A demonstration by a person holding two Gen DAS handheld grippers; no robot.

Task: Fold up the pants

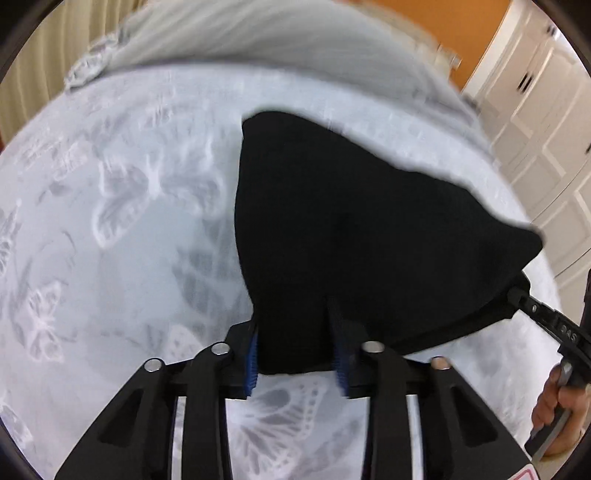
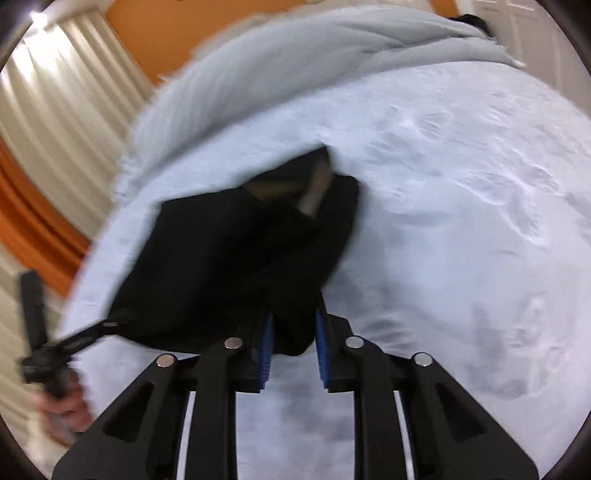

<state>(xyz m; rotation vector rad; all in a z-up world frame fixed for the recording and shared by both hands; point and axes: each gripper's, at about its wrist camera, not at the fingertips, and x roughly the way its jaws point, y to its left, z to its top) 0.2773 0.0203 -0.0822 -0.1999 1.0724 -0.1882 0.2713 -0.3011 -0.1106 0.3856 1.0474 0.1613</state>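
Note:
The black pants hang lifted over a white bed sheet with a butterfly print. My left gripper is shut on one near corner of the pants, cloth bunched between its blue pads. My right gripper is shut on the other near corner of the pants. In the left wrist view the right gripper shows at the pants' right edge. In the right wrist view the left gripper shows at their left edge. Both views are blurred by motion.
A grey blanket lies bunched at the far end of the bed and also shows in the right wrist view. White cupboard doors stand at the right. Cream curtains and an orange wall are at the left.

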